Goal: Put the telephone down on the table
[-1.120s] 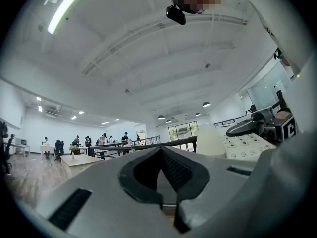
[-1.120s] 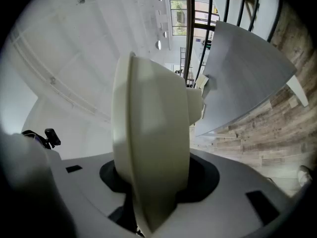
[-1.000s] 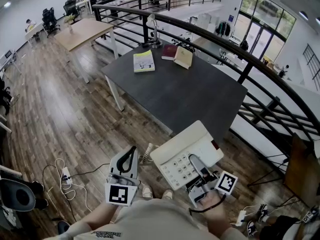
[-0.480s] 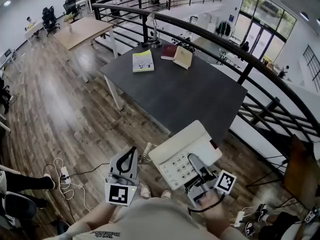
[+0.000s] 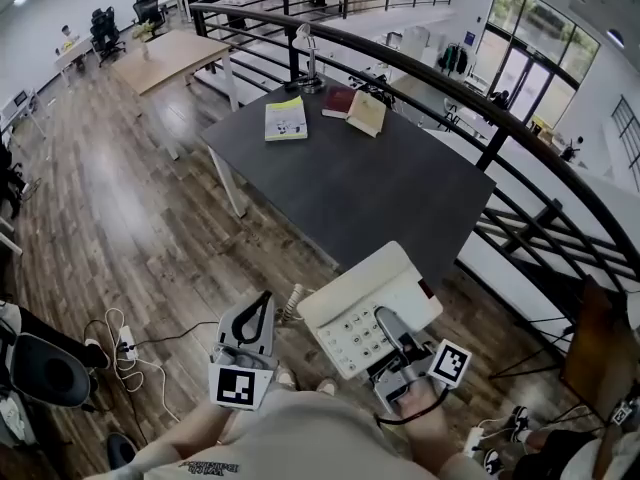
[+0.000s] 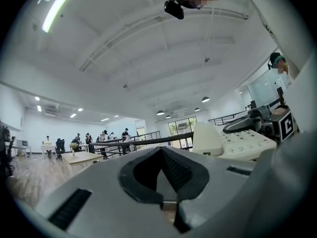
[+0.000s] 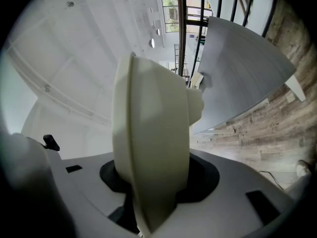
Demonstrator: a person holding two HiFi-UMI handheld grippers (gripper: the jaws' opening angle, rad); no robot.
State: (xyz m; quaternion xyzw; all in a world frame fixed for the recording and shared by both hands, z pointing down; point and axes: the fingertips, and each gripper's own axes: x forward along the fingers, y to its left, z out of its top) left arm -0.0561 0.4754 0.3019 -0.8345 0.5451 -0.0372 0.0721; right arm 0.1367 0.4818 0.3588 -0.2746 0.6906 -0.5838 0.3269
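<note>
A cream-white telephone (image 5: pixel 365 298) with a keypad hangs in the air just short of the near corner of the dark grey table (image 5: pixel 350 183). My right gripper (image 5: pixel 388 326) is shut on its near edge. In the right gripper view the telephone (image 7: pixel 148 128) stands edge-on between the pads, with the table (image 7: pixel 237 78) beyond it. A coiled cord (image 5: pixel 292 306) hangs from the telephone's left side. My left gripper (image 5: pixel 262 306) is to the left of the telephone, shut with nothing in it. In the left gripper view its jaws (image 6: pixel 161 150) meet, and the telephone (image 6: pixel 233 140) shows at the right.
At the table's far end lie a yellow book (image 5: pixel 286 118), a dark red book (image 5: pixel 340 103) and a tan book (image 5: pixel 367 114), next to a desk lamp (image 5: pixel 305 58). A black railing (image 5: pixel 480 118) runs behind the table. A power strip with cables (image 5: pixel 125 348) lies on the wooden floor.
The right gripper with the telephone has drifted very slightly to the left. The left gripper has kept still.
</note>
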